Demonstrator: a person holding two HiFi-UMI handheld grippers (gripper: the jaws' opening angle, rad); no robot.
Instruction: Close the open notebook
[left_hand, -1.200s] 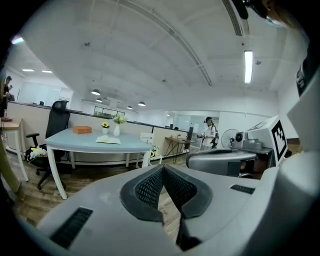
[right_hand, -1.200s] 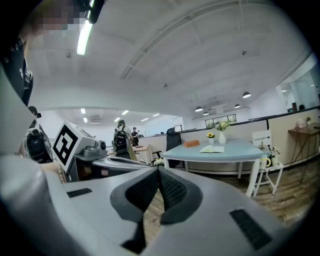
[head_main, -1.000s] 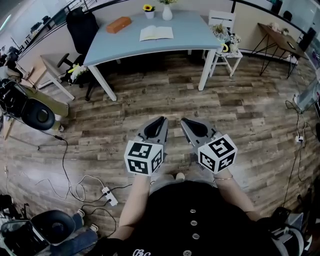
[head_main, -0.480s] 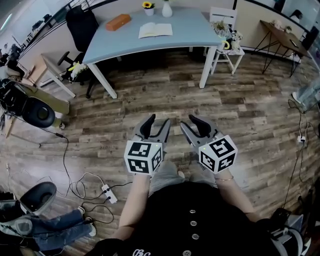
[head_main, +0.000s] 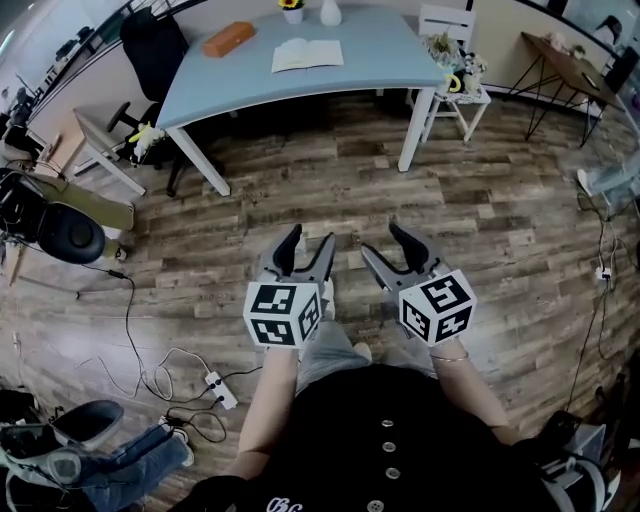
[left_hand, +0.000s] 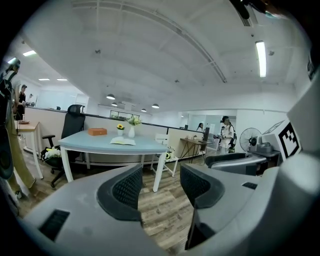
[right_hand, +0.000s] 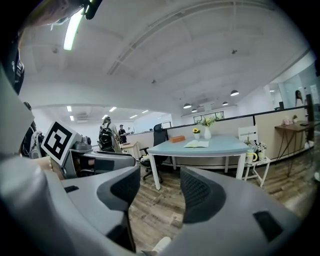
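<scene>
the open notebook (head_main: 308, 55) lay flat towards the far side of the table (head_main: 220, 92), just in front of a white vase (head_main: 330, 13) of flowers and a small pot (head_main: 292, 13) with a sunflower. bare wood floor (head_main: 330, 190) lay open between the table's near edge and the grippers. the left gripper (head_main: 310, 238) had just been spreading its jaws wide, with nothing between them. the right gripper (head_main: 385, 243) also stood apart and empty.

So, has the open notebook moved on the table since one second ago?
No. The notebook still lies open on the table, right of the orange box and in front of the white vase.
</scene>
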